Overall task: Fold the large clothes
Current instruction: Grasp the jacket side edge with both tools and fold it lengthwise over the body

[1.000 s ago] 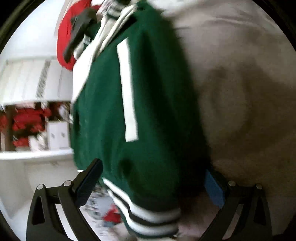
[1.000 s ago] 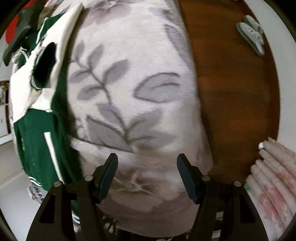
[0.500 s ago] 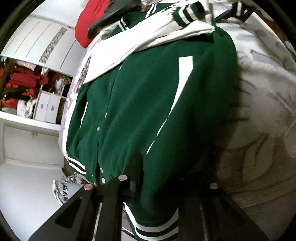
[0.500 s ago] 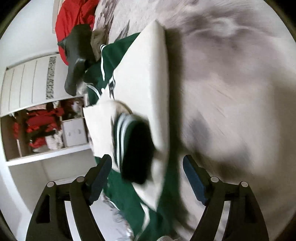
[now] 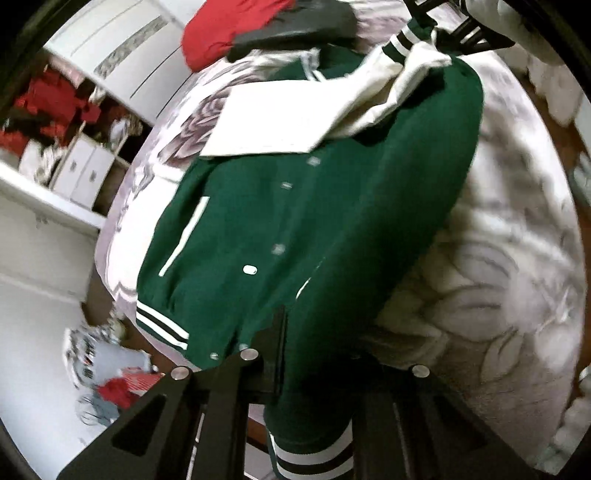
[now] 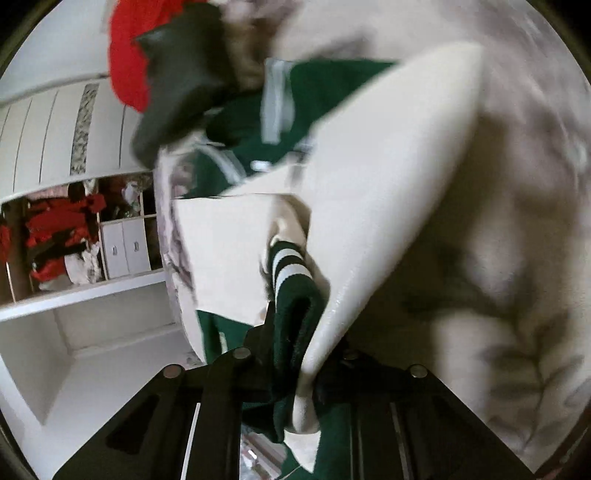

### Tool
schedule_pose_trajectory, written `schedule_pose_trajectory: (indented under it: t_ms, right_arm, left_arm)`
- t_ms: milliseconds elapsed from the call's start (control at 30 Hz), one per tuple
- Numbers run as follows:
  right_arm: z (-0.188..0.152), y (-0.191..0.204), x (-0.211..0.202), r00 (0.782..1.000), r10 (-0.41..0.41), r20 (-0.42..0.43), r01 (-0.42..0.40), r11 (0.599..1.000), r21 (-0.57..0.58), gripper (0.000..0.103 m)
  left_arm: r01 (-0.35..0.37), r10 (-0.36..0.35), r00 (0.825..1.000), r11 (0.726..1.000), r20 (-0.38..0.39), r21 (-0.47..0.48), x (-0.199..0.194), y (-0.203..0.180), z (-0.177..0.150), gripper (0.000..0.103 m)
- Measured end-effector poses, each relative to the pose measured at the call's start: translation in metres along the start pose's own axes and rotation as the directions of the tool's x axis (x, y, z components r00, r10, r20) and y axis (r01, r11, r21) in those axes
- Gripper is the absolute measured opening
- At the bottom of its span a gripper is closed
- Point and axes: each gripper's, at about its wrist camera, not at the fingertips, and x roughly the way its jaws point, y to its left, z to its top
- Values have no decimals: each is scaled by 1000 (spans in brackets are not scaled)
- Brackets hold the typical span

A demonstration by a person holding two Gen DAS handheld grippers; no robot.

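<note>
A green varsity jacket (image 5: 332, 206) with cream sleeves and striped cuffs lies front-up on a floral blanket (image 5: 498, 295). My left gripper (image 5: 317, 354) is shut on the jacket's bottom hem near the snap placket. In the right wrist view, my right gripper (image 6: 299, 354) is shut on a cream sleeve (image 6: 369, 206) and its green striped cuff (image 6: 291, 280). The right gripper also shows at the top of the left wrist view (image 5: 454, 29), holding the sleeve over the jacket's chest.
A red garment (image 5: 229, 29) and a dark garment (image 5: 295, 26) lie beyond the jacket's collar. White shelving (image 6: 85, 288) with red clothes stands at the left. Clutter lies on the floor (image 5: 107, 373) at the lower left. Wooden floor (image 5: 569, 144) shows at the right.
Both grippers have closed: the left on the hem, the right on the sleeve cuff. The right gripper moved from the blanket to the sleeve and lifted it across the jacket.
</note>
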Motion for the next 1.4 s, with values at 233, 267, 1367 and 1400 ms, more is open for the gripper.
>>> schedule_pose_trajectory:
  t_ms: [233,267,1367,1400]
  right_arm:
    - [0,178,51,978,-209,25,211,967,-143,16]
    - [0,203,75,970,-241,22,241,959,-151,16]
    - [-280,26,174,928,-238,-287,278,954,108,68]
    - [-290,20,174,930,-226,-289,266,958,109,68]
  left_arm:
    - [181,-191,981,954,-18,-238,27,139,26,10]
    - [202,-215,976,940,-19,-275,40,167,29,10]
    - [516,-681,732,535,20,-669,250,387,-41,14]
    - [515,-671,740,537,31,-669,249,393,-40,14]
